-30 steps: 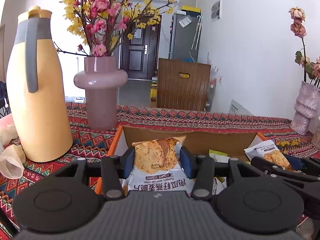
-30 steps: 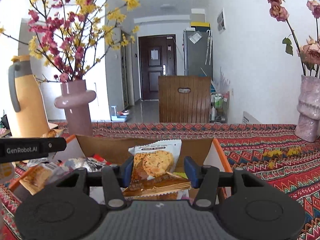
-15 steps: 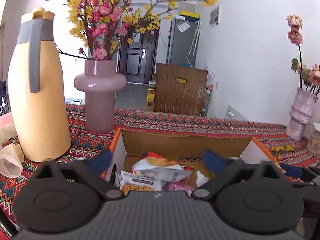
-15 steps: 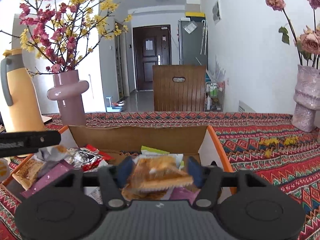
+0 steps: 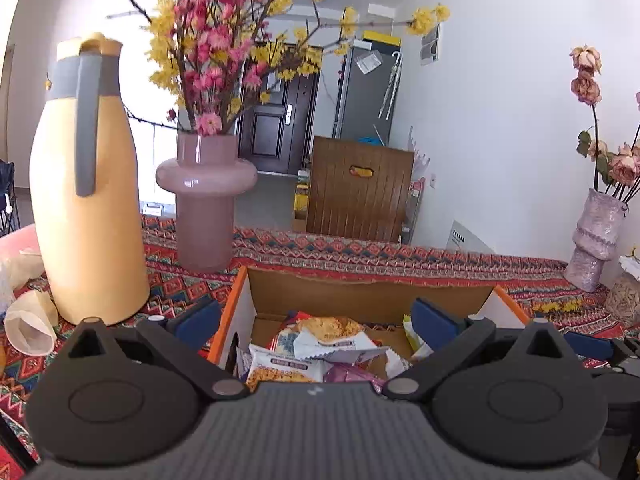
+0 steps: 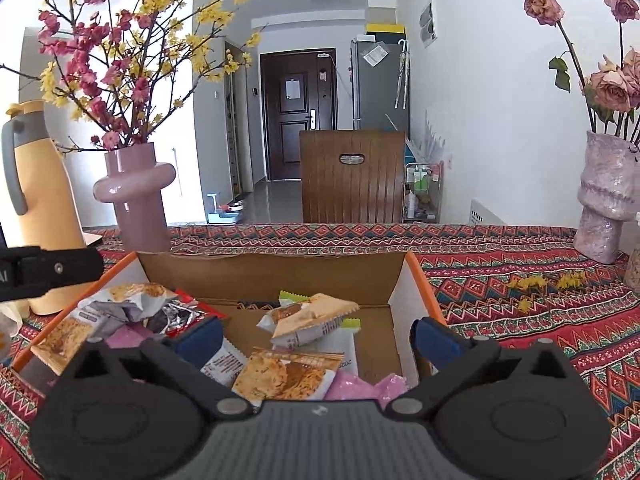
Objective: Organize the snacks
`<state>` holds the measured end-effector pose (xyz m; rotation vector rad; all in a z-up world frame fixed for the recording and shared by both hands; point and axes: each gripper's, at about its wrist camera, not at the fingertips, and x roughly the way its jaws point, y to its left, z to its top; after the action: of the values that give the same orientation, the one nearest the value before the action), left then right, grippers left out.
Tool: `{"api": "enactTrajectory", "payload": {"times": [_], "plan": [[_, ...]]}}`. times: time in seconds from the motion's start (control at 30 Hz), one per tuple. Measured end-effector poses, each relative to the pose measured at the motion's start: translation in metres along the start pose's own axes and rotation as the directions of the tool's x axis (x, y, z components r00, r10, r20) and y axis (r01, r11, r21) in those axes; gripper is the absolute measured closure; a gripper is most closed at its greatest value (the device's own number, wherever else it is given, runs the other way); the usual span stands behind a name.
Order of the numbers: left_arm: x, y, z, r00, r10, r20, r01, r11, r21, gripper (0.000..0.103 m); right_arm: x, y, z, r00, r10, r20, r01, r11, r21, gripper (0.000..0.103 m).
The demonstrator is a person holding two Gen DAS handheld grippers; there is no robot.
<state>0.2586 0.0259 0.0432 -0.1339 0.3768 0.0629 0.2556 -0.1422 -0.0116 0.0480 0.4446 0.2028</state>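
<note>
An orange-edged cardboard box point(image 5: 360, 296) point(image 6: 272, 280) stands on the patterned tablecloth with several snack packets lying in it. My left gripper point(image 5: 316, 320) hangs open over the box's left half. A white cracker packet point(image 5: 332, 336) lies loose below it on the pile. My right gripper point(image 6: 318, 338) is over the right half and its jaws are opening. A cracker packet point(image 6: 308, 316) lies in the box between and beyond its fingers, free of the pads. Another biscuit packet point(image 6: 288, 376) lies nearer. The left gripper's finger point(image 6: 48, 272) shows at the left edge of the right wrist view.
A tall yellow jug point(image 5: 88, 200) and a pink vase of blossom branches point(image 5: 206, 200) stand left of the box. A paper cup point(image 5: 28, 322) lies on its side by the jug. A mauve vase point(image 6: 608, 200) with roses stands far right. A wooden chair back point(image 6: 352, 176) is behind the table.
Both grippers held a cracker packet over the box a second ago. Both have opened wide, and the two packets have dropped into the box.
</note>
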Motion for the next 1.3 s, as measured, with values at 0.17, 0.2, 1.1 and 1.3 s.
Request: {"api": "enactTrajectory", "payload": {"times": [0.17,0.2,1.1,1.3], "plan": [[-0.036,0.0,0.009,0.999,0.021,0.034,-0.022,0.999,0.024,0.0,-0.026,0.0,0.009,1.0,0.006,0.016,-0.006,1.0,-0.006,0.0],[-0.046,0.0,0.01,0.999,0.018,0.043,-0.019,0.999,0.032,0.0,-0.035,-0.001,0.01,1.0,0.01,0.023,-0.01,1.0,-0.006,0.0],[-0.137,0.022,-0.09,0.975,-0.022,-0.219,0.043,0.995,0.093,0.0,-0.154,-0.021,-0.085,0.985,0.048,-0.164,-0.053,0.998,-0.024,0.0],[-0.147,0.018,-0.098,0.972,-0.037,-0.233,0.059,0.994,0.09,0.0,-0.165,-0.018,-0.093,0.983,0.062,-0.175,-0.066,0.998,-0.019,0.0]]}}
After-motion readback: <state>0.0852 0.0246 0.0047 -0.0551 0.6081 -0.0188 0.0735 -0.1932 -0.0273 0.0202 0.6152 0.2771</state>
